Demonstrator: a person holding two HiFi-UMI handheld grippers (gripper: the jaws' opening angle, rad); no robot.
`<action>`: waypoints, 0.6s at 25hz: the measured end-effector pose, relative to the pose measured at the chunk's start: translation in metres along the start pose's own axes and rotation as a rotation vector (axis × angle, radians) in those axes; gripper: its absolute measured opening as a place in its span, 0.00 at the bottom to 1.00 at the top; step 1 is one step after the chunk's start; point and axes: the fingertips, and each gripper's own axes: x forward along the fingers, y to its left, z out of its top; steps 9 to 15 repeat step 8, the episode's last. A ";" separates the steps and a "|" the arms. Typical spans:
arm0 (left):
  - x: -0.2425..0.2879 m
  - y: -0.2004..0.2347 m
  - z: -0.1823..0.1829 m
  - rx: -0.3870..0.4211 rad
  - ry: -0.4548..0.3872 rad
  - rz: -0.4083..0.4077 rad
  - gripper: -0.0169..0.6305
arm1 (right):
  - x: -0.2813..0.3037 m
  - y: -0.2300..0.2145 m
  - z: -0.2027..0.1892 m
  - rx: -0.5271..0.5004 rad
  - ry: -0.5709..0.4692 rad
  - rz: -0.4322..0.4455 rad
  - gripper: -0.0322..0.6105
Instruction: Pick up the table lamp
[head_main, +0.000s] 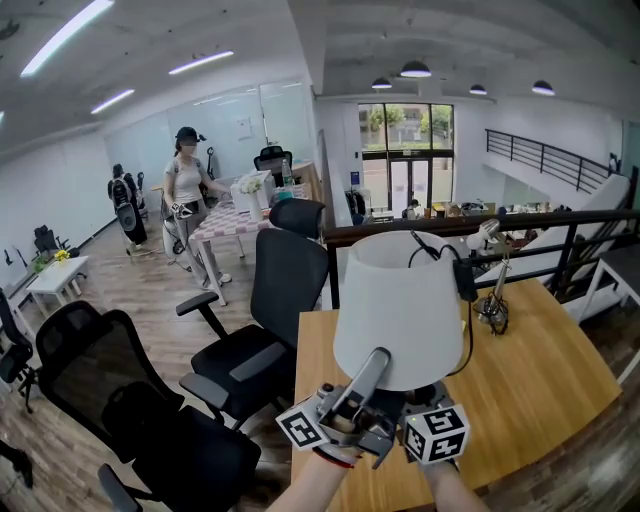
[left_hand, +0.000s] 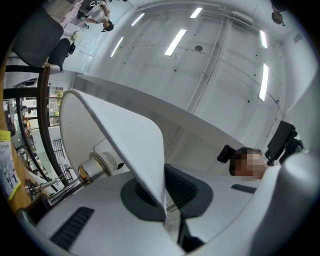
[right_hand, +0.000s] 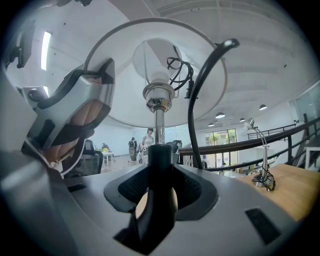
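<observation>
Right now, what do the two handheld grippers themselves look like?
The left gripper and right gripper share one build: smooth silver-grey shells with dark ribbed pads lining the jaws. Each carries a white cube printed with black square markers, the left cube and the right cube. No sleeves show on the forearms.

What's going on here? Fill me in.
A person is handling the table lamp with a hand-held gripper in each hand. The left hand-held gripper is clamped on the lower rim of the white shade. The right hand-held gripper has its jaws closed around the dark stem under the shade. The lamp is over the wooden table. Its base is hidden, so I cannot tell whether it has been lifted.
</observation>
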 end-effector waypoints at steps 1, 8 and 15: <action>-0.001 0.000 0.000 -0.002 -0.002 0.001 0.04 | 0.000 0.000 -0.001 0.000 0.001 -0.001 0.30; -0.003 -0.001 -0.004 -0.009 -0.004 0.010 0.04 | -0.006 0.000 -0.004 0.002 0.007 -0.010 0.30; -0.003 -0.001 -0.004 -0.009 -0.004 0.010 0.04 | -0.006 0.000 -0.004 0.002 0.007 -0.010 0.30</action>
